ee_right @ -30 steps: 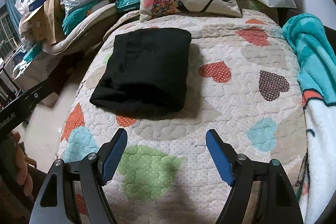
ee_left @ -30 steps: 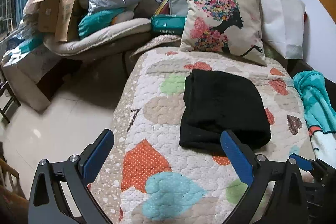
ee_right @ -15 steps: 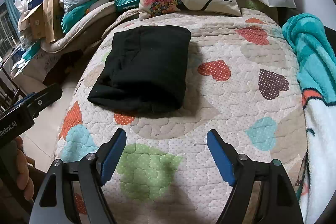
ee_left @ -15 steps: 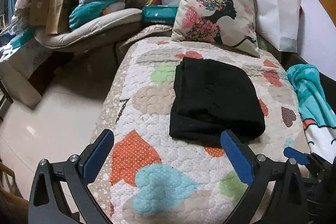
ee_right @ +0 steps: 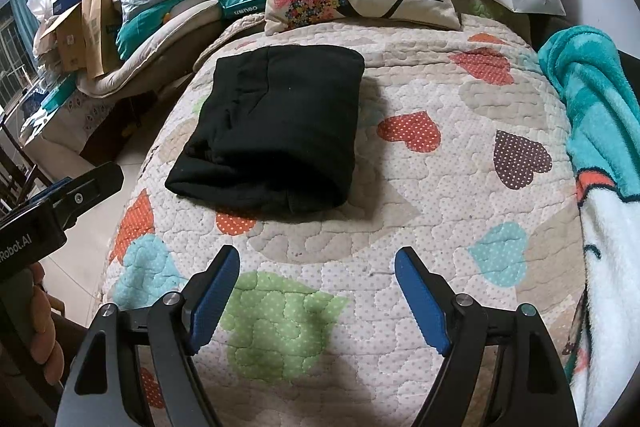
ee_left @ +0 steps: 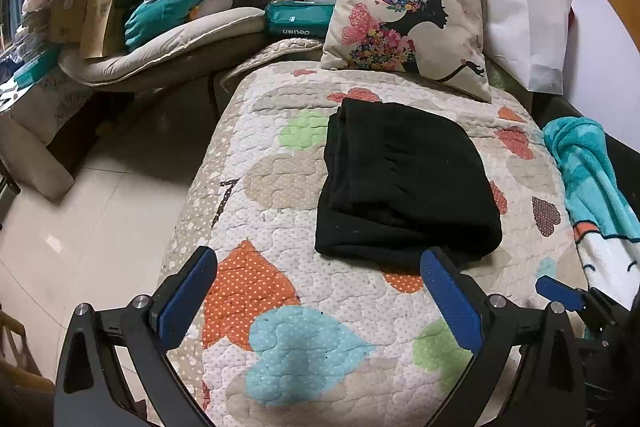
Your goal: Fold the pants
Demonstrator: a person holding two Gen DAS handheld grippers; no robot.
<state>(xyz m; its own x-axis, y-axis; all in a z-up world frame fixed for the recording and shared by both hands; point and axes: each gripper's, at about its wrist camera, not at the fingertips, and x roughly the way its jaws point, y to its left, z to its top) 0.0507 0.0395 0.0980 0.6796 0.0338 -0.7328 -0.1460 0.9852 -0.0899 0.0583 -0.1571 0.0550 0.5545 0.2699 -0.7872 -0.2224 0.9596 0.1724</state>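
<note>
Presently, one pair of black pants (ee_left: 404, 183) is lying folded into a thick rectangular bundle on one heart-patterned quilt (ee_left: 280, 327), nearer the quilt's left edge than its right, a little short of the cushion. The bundle's long axis is running from the near end of the quilt toward the cushion; the rounded fold is facing the grippers, and the stacked layer edges are showing along its left side.

Two grippers are hovering over the near end of the quilt, neither touching the pants. The left gripper (ee_left: 318, 267) is holding its two blue-padded fingers spread wide with nothing between them; its right fingertip is overlapping the bundle's near edge in the left wrist view only. The right gripper (ee_right: 318, 263) is likewise spread wide and empty, pointing down at bare quilt just short of the bundle.

One printed cushion (ee_left: 404, 15), showing a flower-haired silhouette, is leaning upright at the quilt's far end. One white bag (ee_left: 524, 39) is standing just beside it on the right. One teal fleece blanket (ee_right: 592, 115) is lying along the quilt's right edge. One hand (ee_right: 40, 327) is gripping the left gripper's handle at the left edge of the right wrist view.
</note>
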